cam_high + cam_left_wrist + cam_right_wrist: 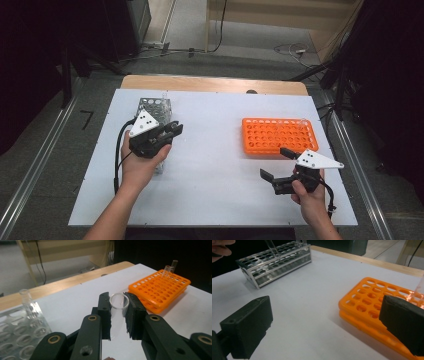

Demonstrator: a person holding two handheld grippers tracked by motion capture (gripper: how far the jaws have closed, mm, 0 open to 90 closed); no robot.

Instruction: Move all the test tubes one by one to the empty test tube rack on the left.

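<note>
While you hold one claw in each hand, the scene reads like this:
Left claw: your jaws are clamped on a clear glass tube, one pad on each side of it; in the high view this claw hangs just beside the metal rack.
Tube in the claw: see-through, round open mouth turned toward the camera, held up off the desk.
Right claw: your jaws stand as wide as they go, with nothing between them; the high view shows it low over the desk, just in front of the orange rack.
Count of tubes: one in your left claw, one standing in the metal rack, two standing at the far corner of the orange rack.
Count of racks: two, a metal rack on the left of the desk and a flat orange rack on the right, well apart.
Orange rack: many round holes in rows, most of them unfilled.
</note>
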